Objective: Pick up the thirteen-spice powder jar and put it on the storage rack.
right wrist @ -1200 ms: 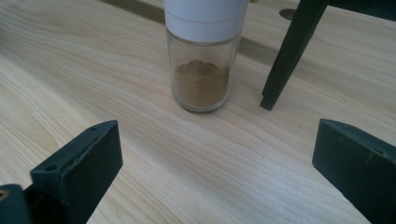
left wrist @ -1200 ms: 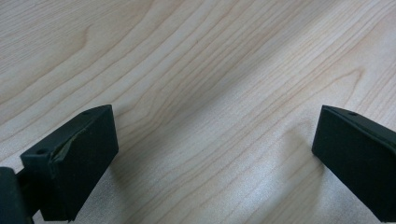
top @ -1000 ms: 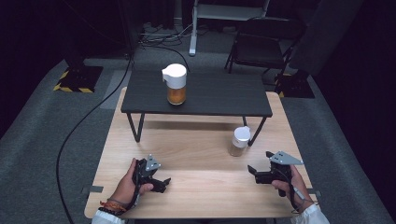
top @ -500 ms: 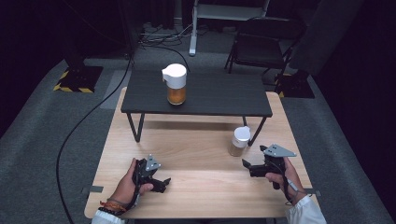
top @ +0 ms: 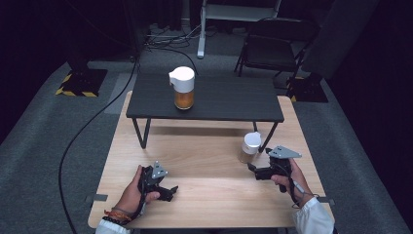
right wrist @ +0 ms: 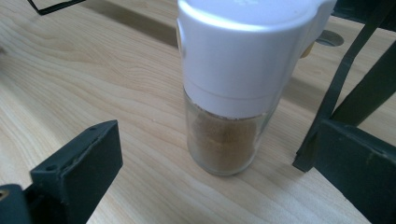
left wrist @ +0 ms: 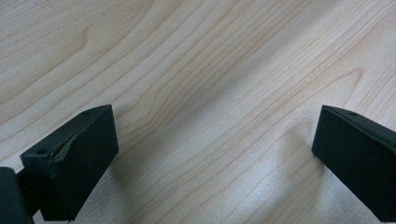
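A small glass jar [top: 250, 147] with a white cap and brown powder stands on the wooden table [top: 204, 161], beside the right front leg of a low black table [top: 219, 100]. My right gripper [top: 251, 169] is open, just short of the jar, pointing at it. In the right gripper view the jar [right wrist: 233, 93] stands a little ahead of the right gripper [right wrist: 219, 172], whose jaws are spread wide. A larger jar [top: 183, 87] with a white lid and amber contents stands on the black table. My left gripper [top: 170, 191] rests open near the front edge; in the left gripper view, the left gripper [left wrist: 215, 154] has bare wood between its jaws.
The black table's thin legs [right wrist: 336, 93] stand close to the right of the small jar. Behind the tables are a folding chair [top: 272, 44], floor cables [top: 97, 122] and a white stand [top: 202, 29]. Grey carpet surrounds the wooden table.
My right gripper has moved left and forward toward the small jar. The left gripper has stayed in place.
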Demonstrator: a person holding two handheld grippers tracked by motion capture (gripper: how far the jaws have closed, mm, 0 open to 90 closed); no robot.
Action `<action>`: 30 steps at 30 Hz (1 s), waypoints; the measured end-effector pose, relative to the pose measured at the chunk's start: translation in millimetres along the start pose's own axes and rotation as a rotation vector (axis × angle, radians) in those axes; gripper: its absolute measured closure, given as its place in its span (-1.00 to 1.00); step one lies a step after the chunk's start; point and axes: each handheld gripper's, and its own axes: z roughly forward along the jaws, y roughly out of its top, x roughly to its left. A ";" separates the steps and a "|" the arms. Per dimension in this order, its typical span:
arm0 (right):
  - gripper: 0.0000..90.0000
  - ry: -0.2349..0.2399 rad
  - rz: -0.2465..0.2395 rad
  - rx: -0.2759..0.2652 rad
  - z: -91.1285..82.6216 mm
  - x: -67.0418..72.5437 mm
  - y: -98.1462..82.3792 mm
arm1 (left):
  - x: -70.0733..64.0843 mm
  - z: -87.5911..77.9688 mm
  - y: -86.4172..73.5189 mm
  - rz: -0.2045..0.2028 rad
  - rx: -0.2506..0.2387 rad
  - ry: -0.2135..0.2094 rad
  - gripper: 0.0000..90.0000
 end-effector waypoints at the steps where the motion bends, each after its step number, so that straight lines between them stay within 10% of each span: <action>1: -0.97 0.002 -0.001 0.000 1.1 -0.3 0.7 | 0.0 0.0 0.1 0.000 0.001 0.000 -1.00; 30: -0.93 -0.041 0.022 0.011 36.0 4.7 9.9 | 0.0 0.0 0.1 0.000 0.000 0.000 -1.00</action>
